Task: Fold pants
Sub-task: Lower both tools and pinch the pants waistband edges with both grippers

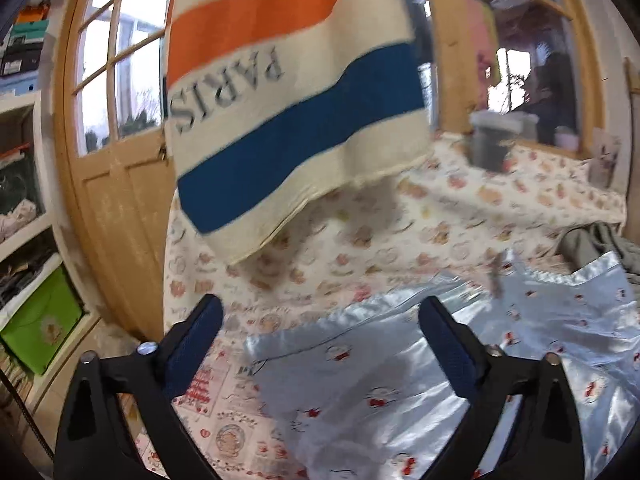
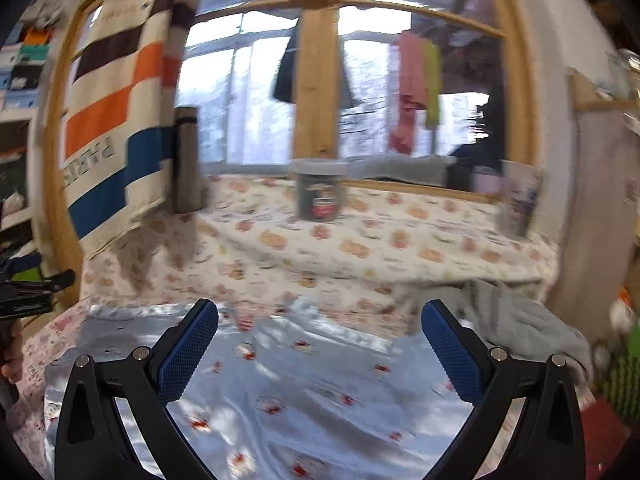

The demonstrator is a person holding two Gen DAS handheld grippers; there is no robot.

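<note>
Left wrist view: the left gripper (image 1: 320, 316) hangs released, nothing between its jaws, over the satin pants (image 1: 400, 392) spread on the flowered tablecloth (image 1: 360, 240). The right gripper (image 2: 320, 320) is likewise spread empty above them. Beyond, a striped towel (image 1: 288, 92) hangs.

pants (image 2: 304, 392) on tablecloth (image 2: 360, 248) | jar (image 2: 319, 188) behind | towel (image 2: 116, 128) hanging left

Pants (image 2: 304, 392) — glossy satin; tablecloth (image 2: 360, 256) — matt cotton.
</note>
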